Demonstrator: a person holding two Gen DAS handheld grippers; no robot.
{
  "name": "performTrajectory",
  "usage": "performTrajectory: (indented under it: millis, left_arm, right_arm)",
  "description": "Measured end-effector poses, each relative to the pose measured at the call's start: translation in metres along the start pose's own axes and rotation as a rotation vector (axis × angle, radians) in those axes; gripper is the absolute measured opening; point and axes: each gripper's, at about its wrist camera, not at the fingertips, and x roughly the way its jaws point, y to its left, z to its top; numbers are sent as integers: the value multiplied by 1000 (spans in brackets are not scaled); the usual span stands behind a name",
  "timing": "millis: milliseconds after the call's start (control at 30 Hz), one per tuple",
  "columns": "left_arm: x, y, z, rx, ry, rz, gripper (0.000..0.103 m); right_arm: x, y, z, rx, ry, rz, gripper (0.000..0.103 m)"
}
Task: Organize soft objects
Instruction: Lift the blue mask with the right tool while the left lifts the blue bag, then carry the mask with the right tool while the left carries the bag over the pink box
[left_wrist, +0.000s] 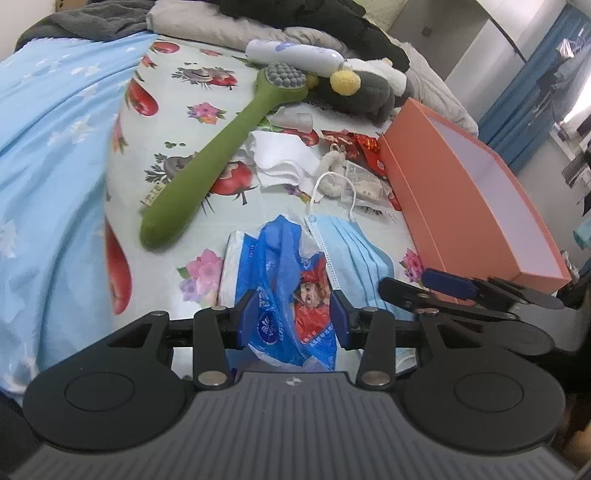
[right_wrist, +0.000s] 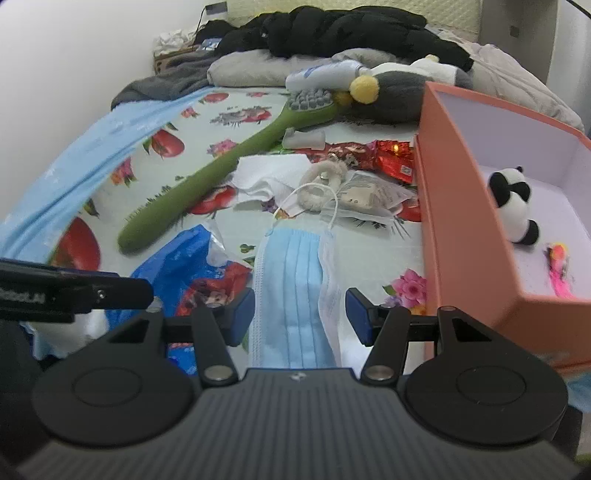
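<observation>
I am over a bed with a fruit-print sheet. My left gripper is open, its blue pads on either side of a blue tissue pack, which also shows in the right wrist view. My right gripper is open over a light blue face mask, seen in the left wrist view too. An orange box at the right holds a small panda plush and a pink item. A grey plush with a yellow pompom lies further back.
A long green massage brush lies diagonally across the sheet. White cloth, a fluffy beige ring, red wrappers and a white bottle are scattered beyond. Dark clothes and pillows pile at the head. A light blue blanket lies left.
</observation>
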Motion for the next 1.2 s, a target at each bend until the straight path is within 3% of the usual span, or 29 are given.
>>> performTrajectory:
  millis: [200, 267, 333, 400, 500, 567, 667, 1200]
  left_arm:
    - [19, -3, 6, 39, 25, 45, 48]
    - [23, -5, 8, 51, 32, 48, 48]
    - [28, -6, 8, 61, 44, 55, 48]
    - [33, -7, 8, 64, 54, 60, 46]
    - [38, -11, 7, 82, 53, 84, 35]
    - [42, -13, 6, 83, 57, 95, 21]
    - [41, -14, 7, 76, 38, 107, 11]
    - [-28, -52, 18, 89, -108, 43, 9]
  right_arm:
    - [32, 6, -9, -78, 56, -1, 56]
    - [38, 8, -13, -102, 73, -1, 51]
    - [37, 9, -17, -111, 70, 12, 43]
    - [37, 11, -17, -125, 75, 37, 26]
    - [35, 16, -17, -145, 76, 42, 10]
    - [32, 17, -18, -150, 73, 37, 9]
    - [26, 13, -16, -132, 60, 20, 8]
    - [-65, -15, 11, 38, -109, -45, 8]
